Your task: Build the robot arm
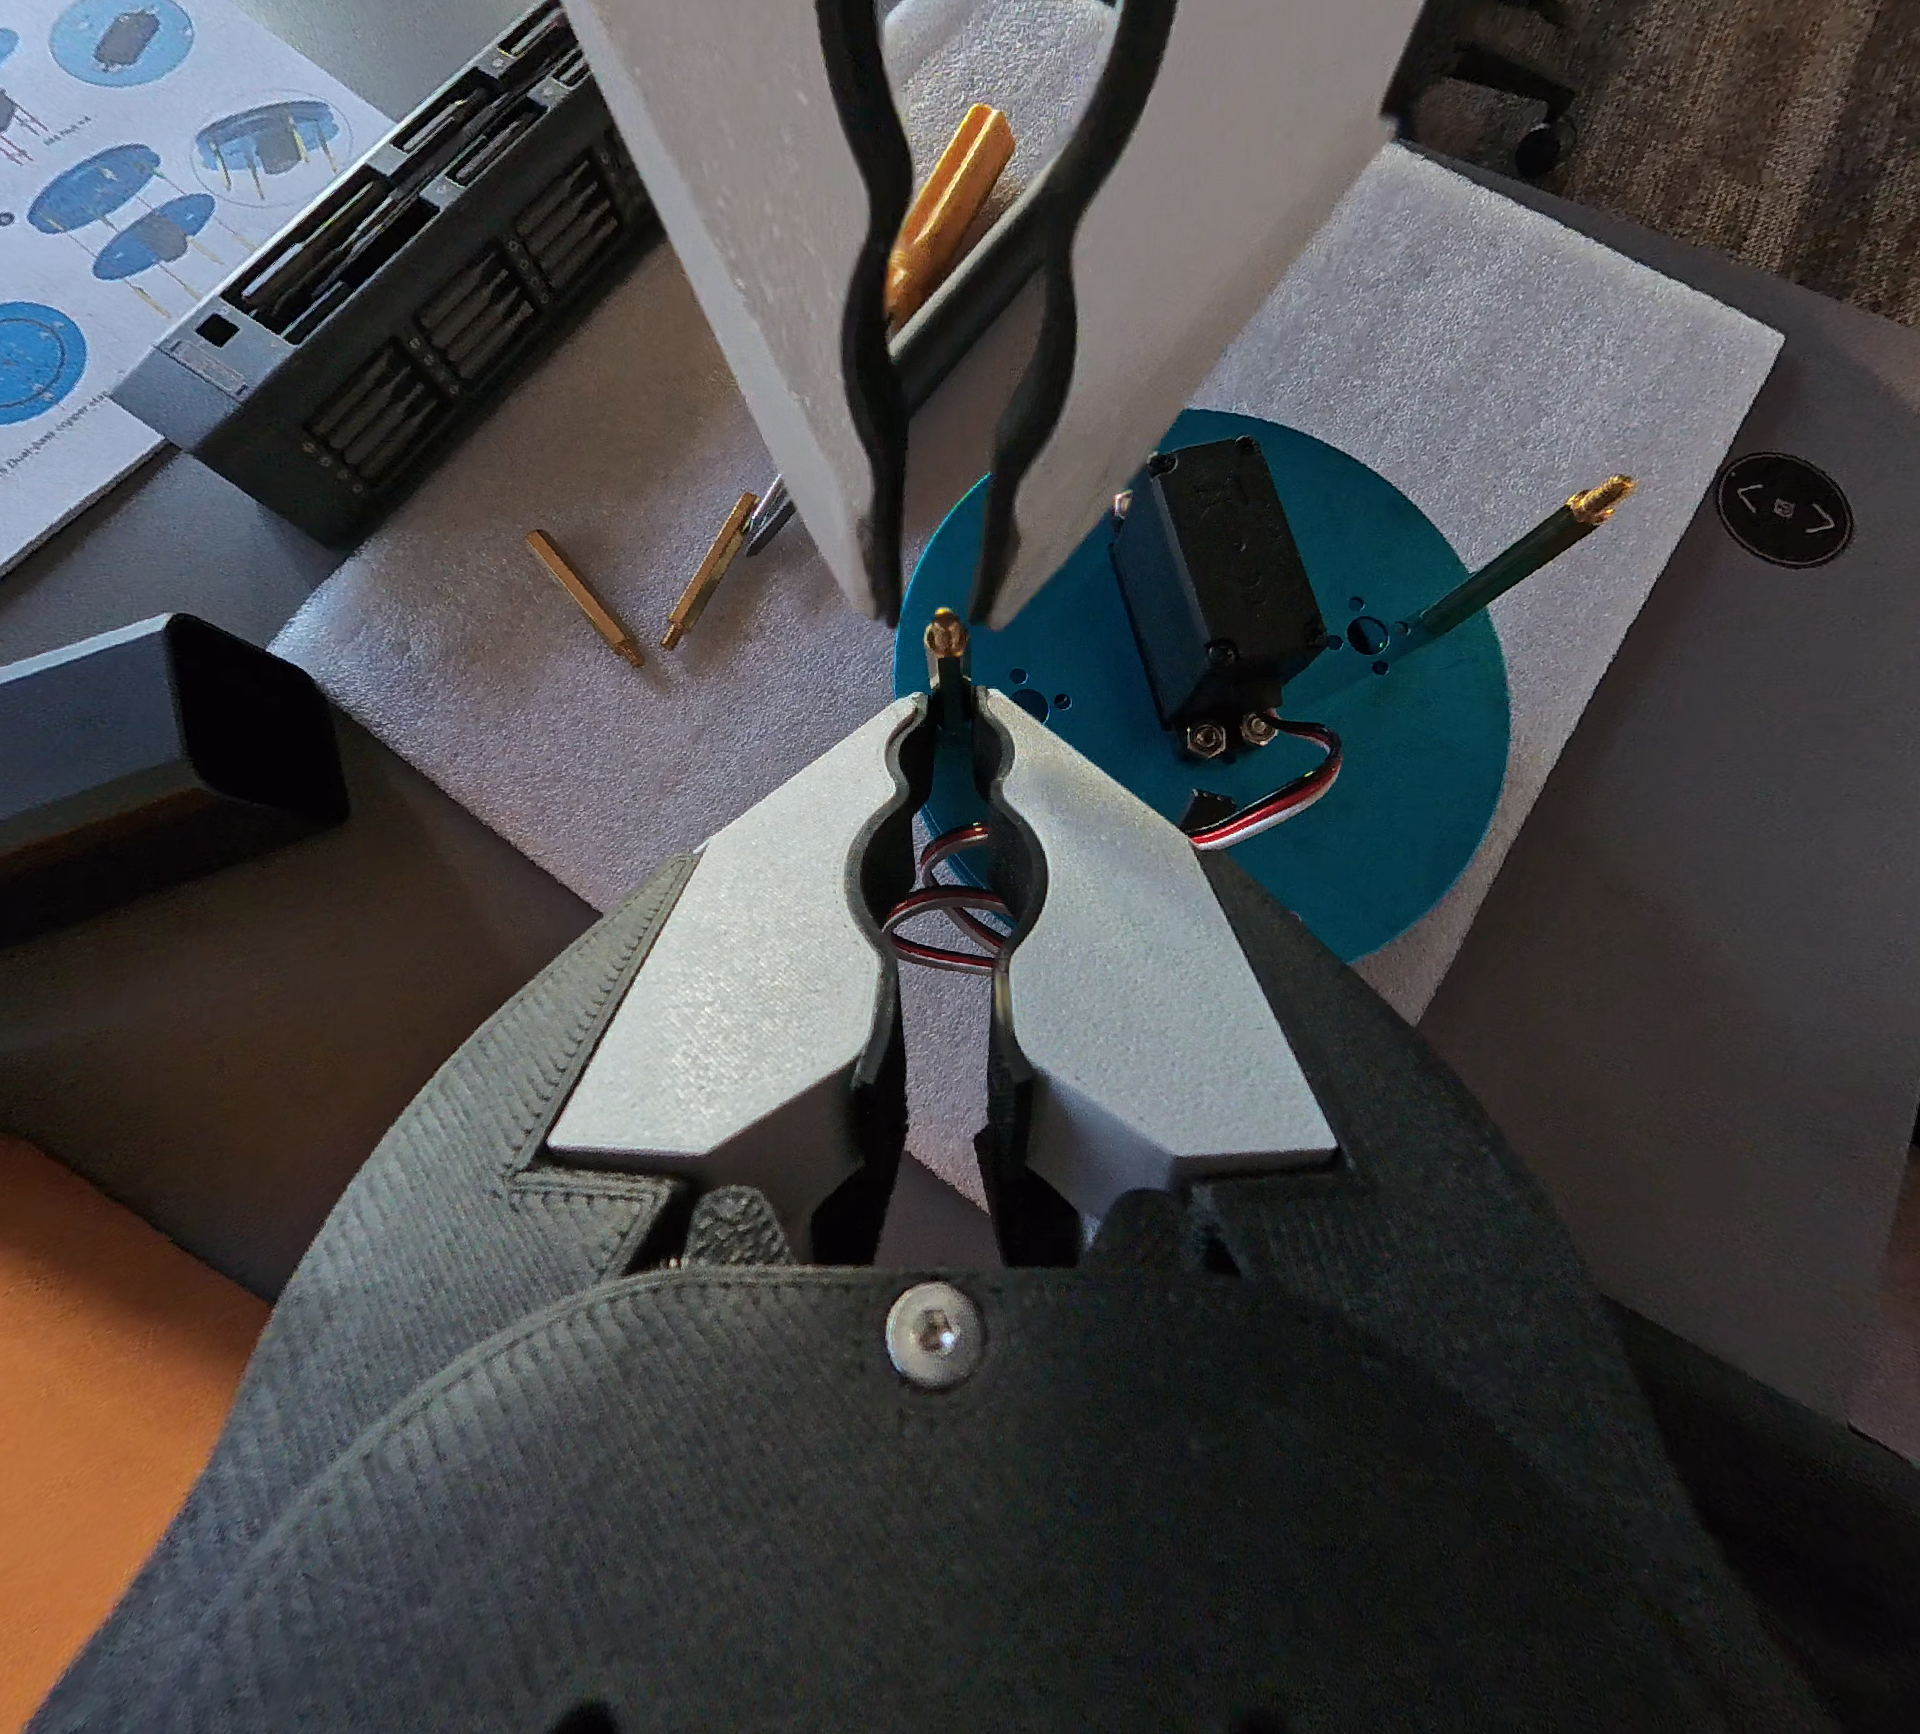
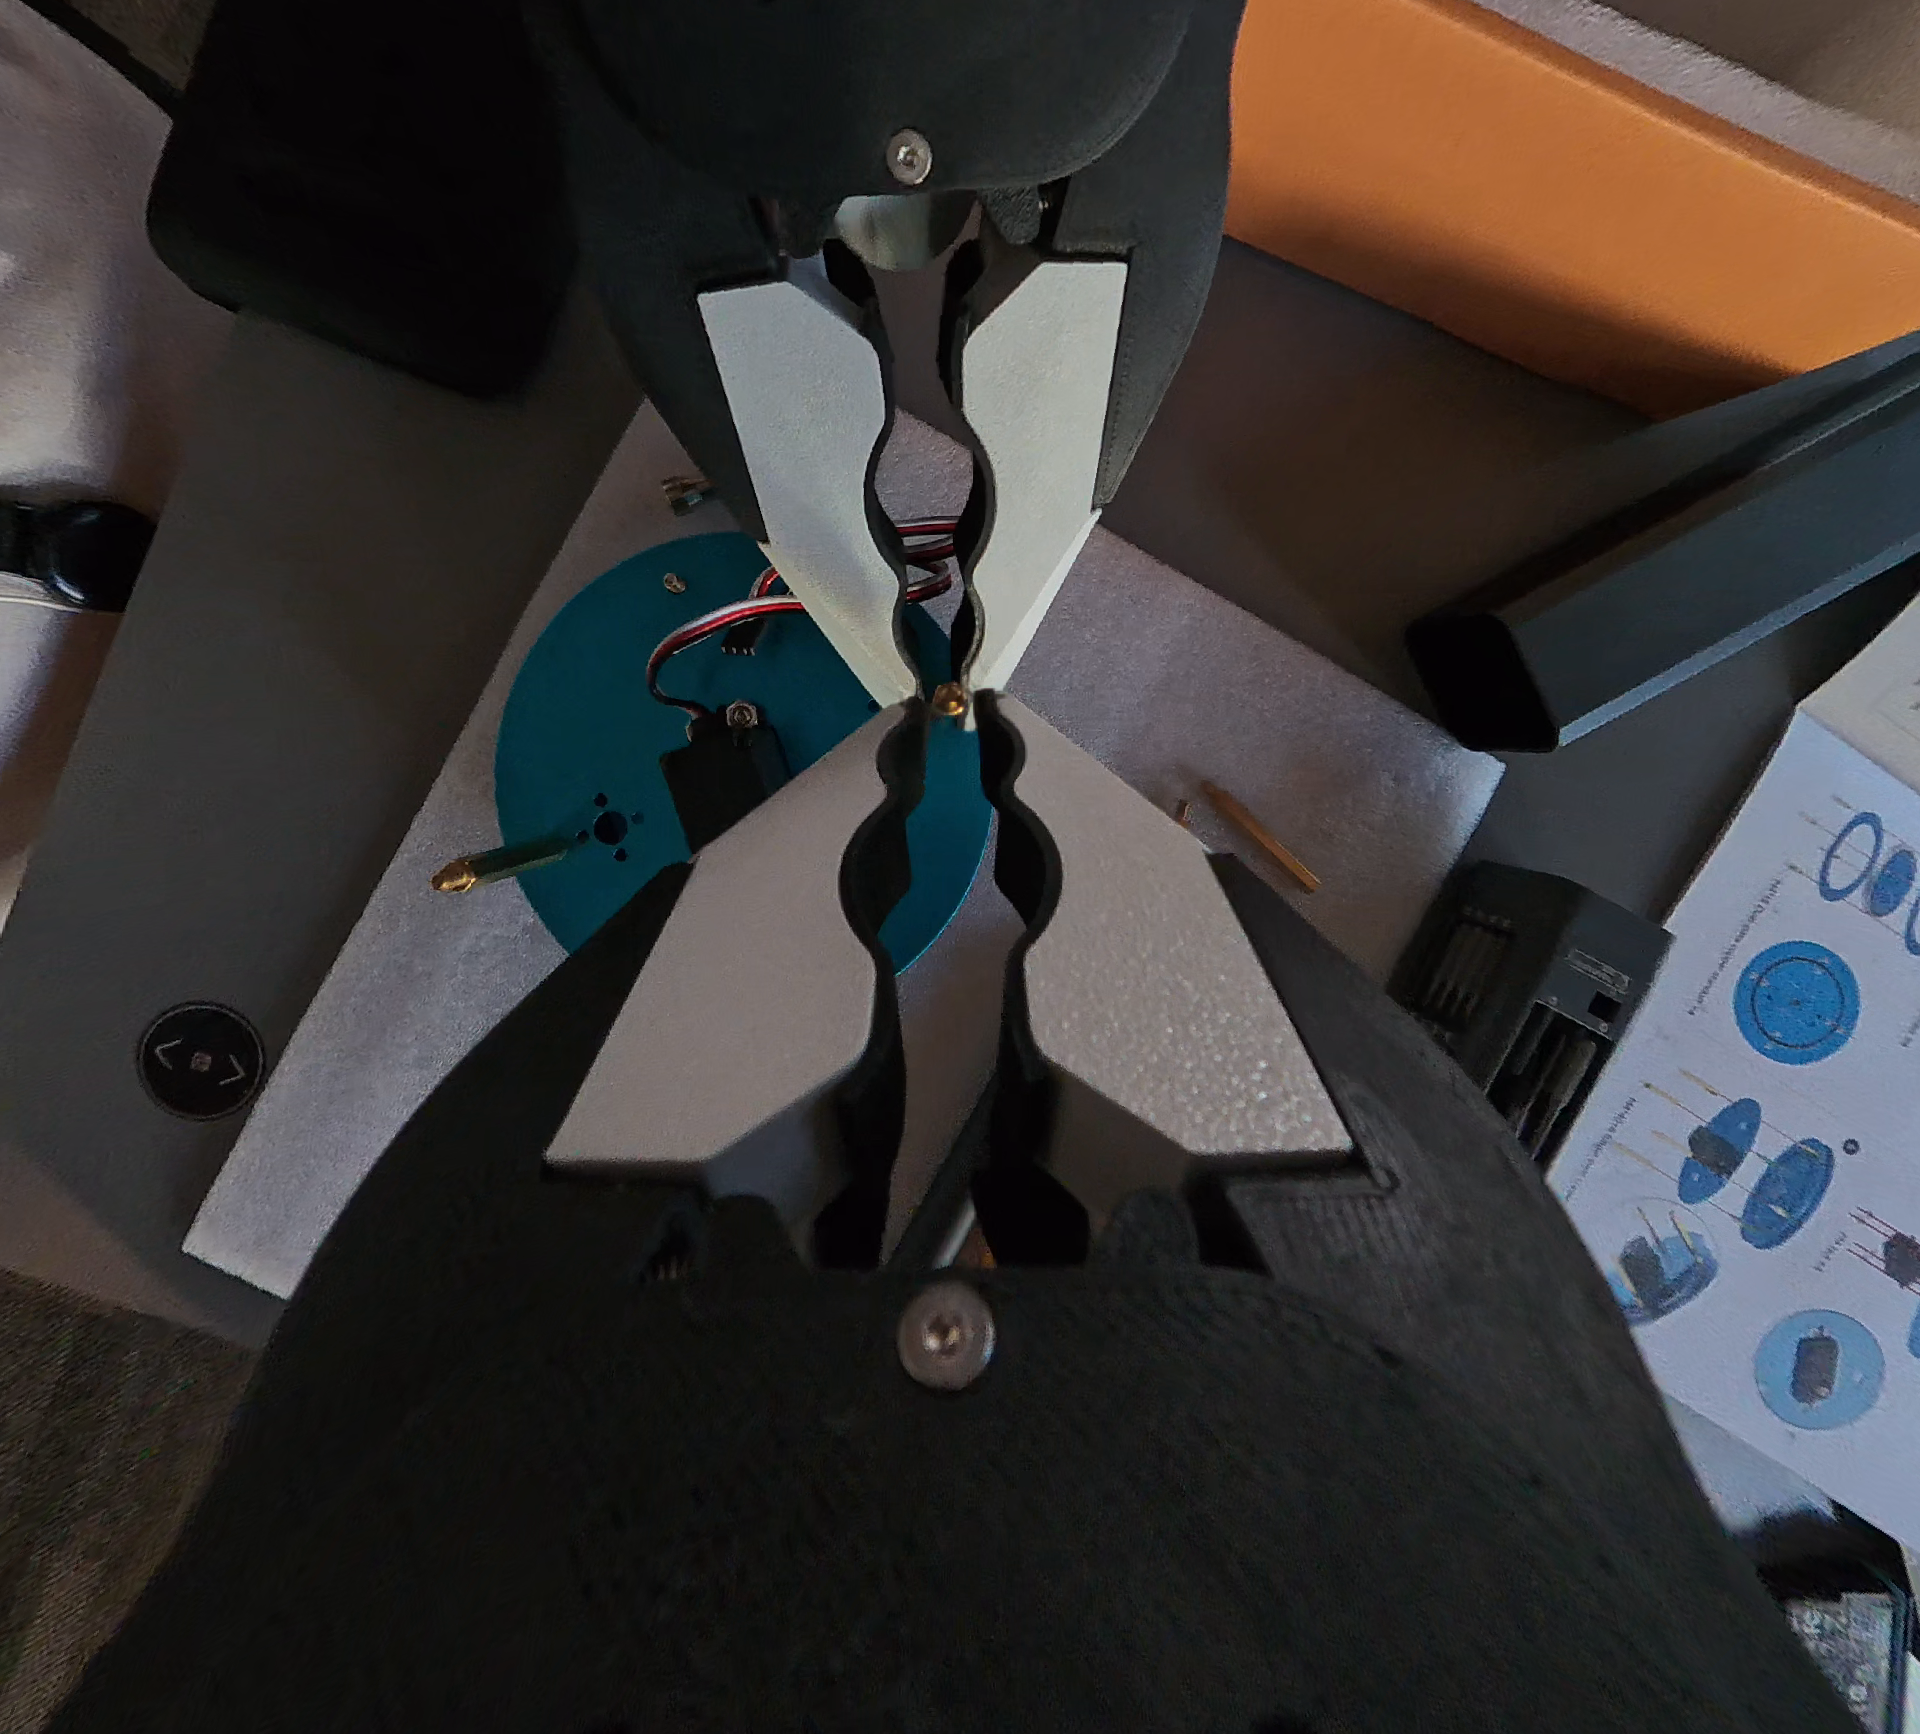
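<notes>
Standing upright on a teal anodised disc [image 1: 1382, 811] — a slim standoff [image 1: 948, 661], dark along the shaft, brass and threaded at the tip. Clamped low on that shaft by the left gripper [image 1: 951, 716], pale matte jaws with black wavy rubber edges nearly together around it. Directly above, tip to tip, the right gripper [image 2: 943, 716]; narrow gap between its jaws, brass tip just at their ends, contact hard to judge. Cannot tell whether closed on it or merely poised.

On the same disc, a boxy black servo [image 1: 1210, 588] bolted down with small hex nuts, red-white-black wire [image 1: 1283, 791] curling from it. At the disc's far edge, a second dark standoff [image 1: 1507, 567] with brass tip, leaning outward. Beneath the disc, a sheet of white, pebbly foam [image 1: 1475, 334] on the grey table [image 1: 1704, 853].

To the side on the foam, two loose hexagonal brass standoffs [image 1: 587, 598], apart from each other. Farther off, a grey case of screwdriver bits [image 1: 416, 302], a printed sheet with blue diagrams [image 1: 114, 157], and a dark rectangular tube [image 1: 156, 728] with open end.
</notes>
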Demonstrator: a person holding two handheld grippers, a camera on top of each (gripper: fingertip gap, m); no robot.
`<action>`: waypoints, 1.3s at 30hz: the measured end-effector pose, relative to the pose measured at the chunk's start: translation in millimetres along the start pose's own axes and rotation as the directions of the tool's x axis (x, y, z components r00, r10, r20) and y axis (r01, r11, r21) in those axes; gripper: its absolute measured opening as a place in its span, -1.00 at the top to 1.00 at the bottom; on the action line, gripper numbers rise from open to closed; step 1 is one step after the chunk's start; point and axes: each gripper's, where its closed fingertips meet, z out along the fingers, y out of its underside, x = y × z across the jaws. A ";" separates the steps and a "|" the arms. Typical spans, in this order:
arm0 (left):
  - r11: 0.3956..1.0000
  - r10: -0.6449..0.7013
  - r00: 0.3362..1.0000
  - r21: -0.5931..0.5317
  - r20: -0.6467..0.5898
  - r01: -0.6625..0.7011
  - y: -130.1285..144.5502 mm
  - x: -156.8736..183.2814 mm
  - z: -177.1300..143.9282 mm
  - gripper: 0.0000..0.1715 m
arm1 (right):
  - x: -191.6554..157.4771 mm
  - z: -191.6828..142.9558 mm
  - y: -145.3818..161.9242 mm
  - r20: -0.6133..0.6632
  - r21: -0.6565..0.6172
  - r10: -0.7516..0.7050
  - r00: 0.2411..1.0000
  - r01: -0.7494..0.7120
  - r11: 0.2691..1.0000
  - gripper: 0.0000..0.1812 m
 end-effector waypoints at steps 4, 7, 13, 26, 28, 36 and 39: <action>1.000 0.007 1.000 0.000 0.000 -0.007 -0.2 0.3 0.0 0.94 | -0.3 0.1 -2.8 -0.003 0.024 0.012 1.000 -0.012 1.000 0.90; 1.000 0.008 1.000 0.002 0.000 -0.008 0.0 0.2 0.0 0.94 | 1.7 -0.2 -2.0 -0.016 0.027 0.039 0.999 -0.039 0.999 0.97; 0.999 -0.010 1.000 0.046 0.011 0.009 -10.5 1.0 -8.5 0.80 | -2.2 0.5 -2.6 -0.044 0.094 0.163 0.986 -0.158 0.983 0.93; 0.996 0.066 0.996 -0.063 0.055 -0.062 -1.7 -9.3 -5.4 0.75 | -7.3 11.1 0.0 0.214 0.401 0.352 0.911 -0.411 0.819 0.52; 0.996 0.064 0.996 -0.070 0.057 -0.060 -1.3 -10.9 -5.1 0.73 | -14.5 15.4 1.9 0.254 0.379 0.345 0.904 -0.421 0.824 0.56; 0.990 0.076 0.995 -0.120 0.057 -0.068 5.0 -13.0 -11.9 0.69 | -6.9 7.7 6.8 0.223 0.417 0.372 0.901 -0.433 0.799 0.61; 0.989 0.084 0.995 -0.128 0.057 -0.076 3.5 -11.8 -6.6 0.65 | -8.5 13.2 -0.1 0.250 0.422 0.367 0.896 -0.442 0.791 0.59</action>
